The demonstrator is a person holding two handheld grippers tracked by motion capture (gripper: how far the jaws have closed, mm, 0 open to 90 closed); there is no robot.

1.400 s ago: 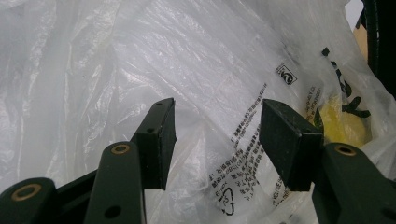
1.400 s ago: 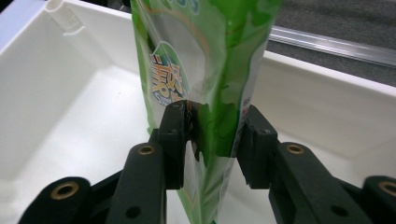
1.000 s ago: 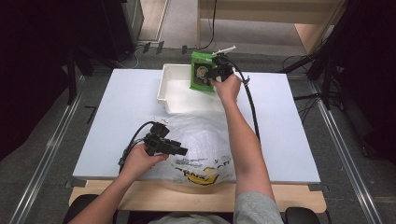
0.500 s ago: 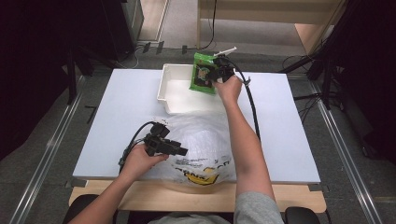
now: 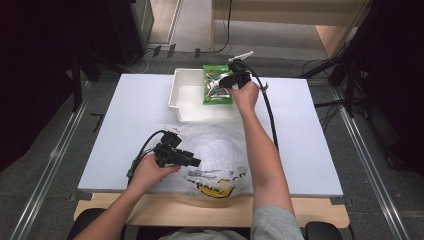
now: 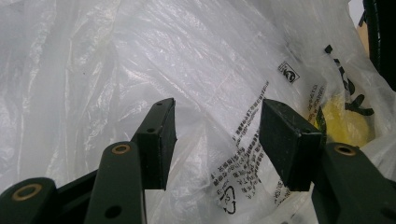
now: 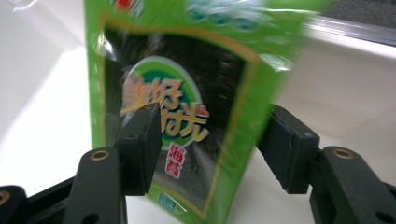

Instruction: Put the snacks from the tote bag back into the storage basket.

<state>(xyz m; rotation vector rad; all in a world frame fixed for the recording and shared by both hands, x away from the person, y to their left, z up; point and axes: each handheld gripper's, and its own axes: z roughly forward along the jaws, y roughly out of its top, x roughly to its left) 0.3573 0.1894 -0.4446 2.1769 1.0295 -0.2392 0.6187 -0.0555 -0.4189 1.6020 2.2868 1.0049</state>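
Jaws on the right gripper [image 7: 212, 144] have just been opening, and now they stand wide. The green snack packet [image 7: 180, 98] is between them, but the pads do not press on it. The packet looks blurry in the right gripper view, so it may be slipping down.

From the high view, the right gripper [image 5: 231, 81] is over the far side of the white tray [image 5: 176, 97]. The green snack packet [image 5: 216, 89] leans there, partly over the tray. In the 2 earlier pictures, the packet stood more upright in the gripper. Now it lies flatter and lower toward the tray. I think this means the packet is being let go into the tray, so this step looks almost done.

The left gripper [image 6: 217, 140] has wide jaws too. They sit over the crinkly plastic bag [image 6: 154, 65], and no pad pinches it. In the high view, the left gripper [image 5: 190, 161] is at the near side of the table [image 5: 125, 125], resting at the plastic bag [image 5: 220, 150]. The left hand [image 5: 149, 171] looks the same in all 3 high views.

Next, the right hand [image 5: 245, 95] may come back to the bag for 1 more thing. I cannot tell what else is inside, except for a yellow patch.
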